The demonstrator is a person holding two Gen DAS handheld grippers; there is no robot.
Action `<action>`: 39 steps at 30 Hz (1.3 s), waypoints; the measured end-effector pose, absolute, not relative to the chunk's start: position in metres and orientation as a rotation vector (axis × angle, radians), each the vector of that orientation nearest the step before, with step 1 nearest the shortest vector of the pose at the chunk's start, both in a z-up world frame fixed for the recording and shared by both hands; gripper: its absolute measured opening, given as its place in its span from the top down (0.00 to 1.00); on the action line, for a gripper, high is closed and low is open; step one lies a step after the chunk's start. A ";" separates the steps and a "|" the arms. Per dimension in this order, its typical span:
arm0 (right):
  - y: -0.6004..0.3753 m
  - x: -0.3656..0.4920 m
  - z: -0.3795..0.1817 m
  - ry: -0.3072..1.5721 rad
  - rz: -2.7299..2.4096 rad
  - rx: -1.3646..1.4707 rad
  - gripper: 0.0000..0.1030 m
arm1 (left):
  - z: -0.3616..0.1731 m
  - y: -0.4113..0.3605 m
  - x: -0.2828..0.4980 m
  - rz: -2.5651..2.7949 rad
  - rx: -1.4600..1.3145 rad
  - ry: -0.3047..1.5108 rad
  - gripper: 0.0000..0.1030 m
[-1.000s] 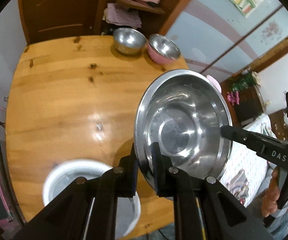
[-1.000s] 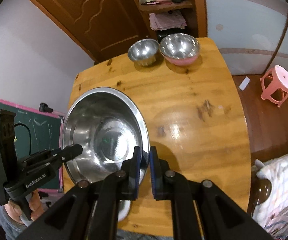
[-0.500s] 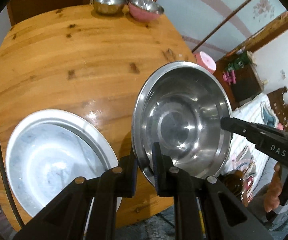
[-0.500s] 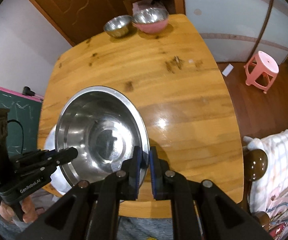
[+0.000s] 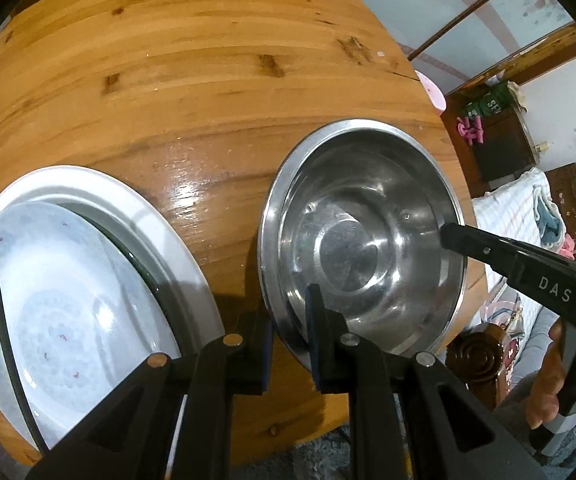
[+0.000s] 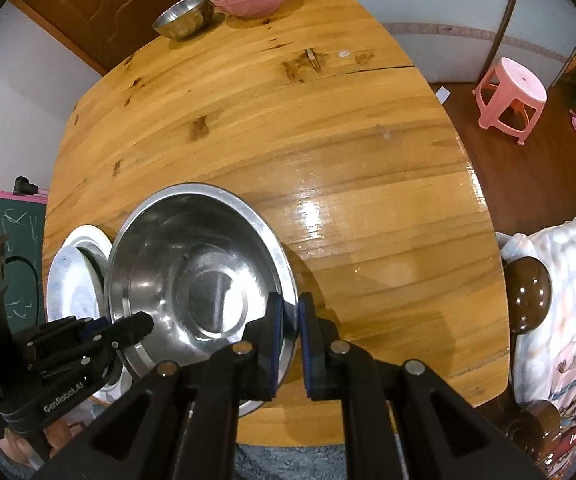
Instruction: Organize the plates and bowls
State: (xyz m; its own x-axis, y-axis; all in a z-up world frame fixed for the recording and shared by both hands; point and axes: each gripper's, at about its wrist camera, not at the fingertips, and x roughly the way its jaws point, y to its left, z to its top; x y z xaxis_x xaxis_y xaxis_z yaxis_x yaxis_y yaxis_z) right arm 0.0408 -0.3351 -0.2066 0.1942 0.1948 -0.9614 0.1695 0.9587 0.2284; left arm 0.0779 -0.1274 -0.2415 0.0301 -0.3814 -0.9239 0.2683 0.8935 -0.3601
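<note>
Both grippers pinch opposite rim edges of the steel basin [image 5: 362,248], left gripper [image 5: 288,344] on its left edge, right gripper [image 6: 290,344] on its right, basin low over the wooden table [image 6: 328,152], white plate [image 5: 87,264] just left of it.

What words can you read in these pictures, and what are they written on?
"DAS": white letters on the right gripper, seen from the left wrist view.
"GenRobot.AI": white letters on the left gripper, seen from the right wrist view.
"SF": partly cut off, on a green package by the cabinet; the rest cannot be read.
The chalk marks on the green board are scribbles, not readable words.
</note>
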 end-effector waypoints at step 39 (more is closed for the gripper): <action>-0.339 0.044 -0.200 1.327 0.048 0.318 0.89 | -0.211 -0.099 0.085 -0.411 -0.154 1.290 0.39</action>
